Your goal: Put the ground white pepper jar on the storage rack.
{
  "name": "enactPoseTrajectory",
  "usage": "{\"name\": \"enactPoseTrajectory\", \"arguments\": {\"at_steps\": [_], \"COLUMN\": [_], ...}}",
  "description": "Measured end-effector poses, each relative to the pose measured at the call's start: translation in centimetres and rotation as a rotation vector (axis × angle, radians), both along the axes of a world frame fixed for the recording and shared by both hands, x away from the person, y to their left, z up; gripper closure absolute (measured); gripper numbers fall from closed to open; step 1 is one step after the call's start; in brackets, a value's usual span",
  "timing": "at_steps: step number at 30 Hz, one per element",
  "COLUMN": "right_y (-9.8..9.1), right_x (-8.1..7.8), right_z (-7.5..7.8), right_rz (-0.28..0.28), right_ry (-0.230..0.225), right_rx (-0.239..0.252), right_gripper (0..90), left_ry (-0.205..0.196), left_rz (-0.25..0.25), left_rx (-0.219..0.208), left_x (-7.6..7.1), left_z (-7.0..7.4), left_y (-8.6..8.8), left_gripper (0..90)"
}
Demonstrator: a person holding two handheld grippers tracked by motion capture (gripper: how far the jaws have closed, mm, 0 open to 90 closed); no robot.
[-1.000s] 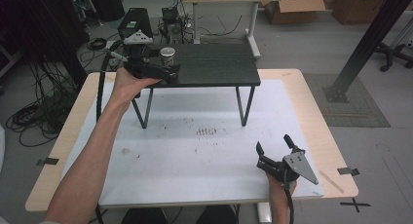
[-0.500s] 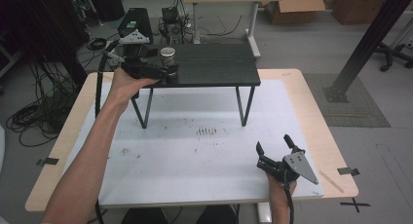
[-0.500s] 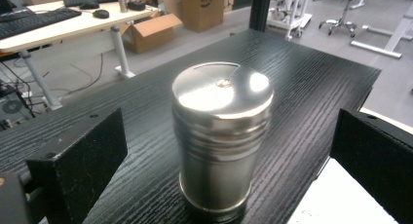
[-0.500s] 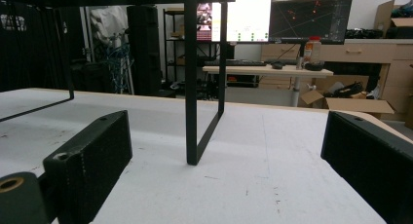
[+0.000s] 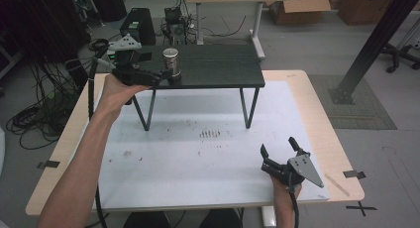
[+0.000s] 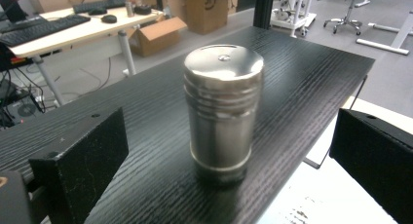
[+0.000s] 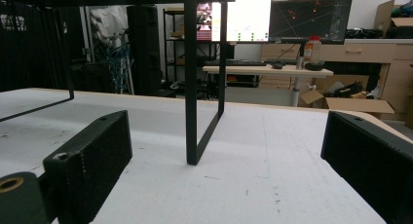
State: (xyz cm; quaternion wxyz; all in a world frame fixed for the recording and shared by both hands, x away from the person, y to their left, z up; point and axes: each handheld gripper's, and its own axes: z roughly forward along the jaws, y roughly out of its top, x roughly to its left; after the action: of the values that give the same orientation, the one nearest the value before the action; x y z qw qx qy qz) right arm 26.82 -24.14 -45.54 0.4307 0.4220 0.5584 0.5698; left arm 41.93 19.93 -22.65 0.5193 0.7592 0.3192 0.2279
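The tabletop (image 5: 208,153) carries a white mat with scuff marks at its middle. On it stands a black shelf (image 5: 218,67) on thin metal legs, its top a dark wood-grain board. A steel canister (image 5: 171,63) stands upright on the shelf's left part, near the front edge.

The high view gives the overall layout. The left gripper view adds detail: the canister (image 6: 223,112) has a domed lid with a small centre knob and ribbed rings below it. The right gripper view shows a shelf leg (image 7: 191,87) from low over the mat.

The left gripper (image 5: 163,77) sits at the shelf's left front edge; its fingers (image 6: 83,170) are spread wide, one either side of the canister, apart from it. The right gripper (image 5: 278,147) rests at the mat's near right corner, fingers (image 7: 87,160) wide apart, holding nothing.
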Motion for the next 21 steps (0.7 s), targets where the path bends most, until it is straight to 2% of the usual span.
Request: {"name": "enactPoseTrajectory", "arguments": {"at_steps": [5,11,14,21], "right_y": [0.0,0.0,0.0,0.0], "right_x": [0.0,0.0,0.0,0.0], "right_z": [0.0,0.0,0.0,0.0], "right_rz": [0.000,0.000,0.000,0.000], "right_ry": [0.000,0.000,0.000,0.000], "right_rx": [-0.001,-0.001,-0.001,-0.001], "right_gripper": [4.2,4.2,4.2,4.2], "left_ry": [-0.014,-0.033,-0.035,-0.067], "left_rz": [0.006,0.022,0.028,0.047], "left_rx": [0.006,-0.012,-0.009,-0.014], "left_x": [-1.3,-3.4,-3.9,-6.2], "left_z": [-0.2,-0.8,-1.0,-1.5], "left_y": [1.0,2.6,3.0,4.6], "left_gripper": [1.1,1.1,1.2,0.9]}}
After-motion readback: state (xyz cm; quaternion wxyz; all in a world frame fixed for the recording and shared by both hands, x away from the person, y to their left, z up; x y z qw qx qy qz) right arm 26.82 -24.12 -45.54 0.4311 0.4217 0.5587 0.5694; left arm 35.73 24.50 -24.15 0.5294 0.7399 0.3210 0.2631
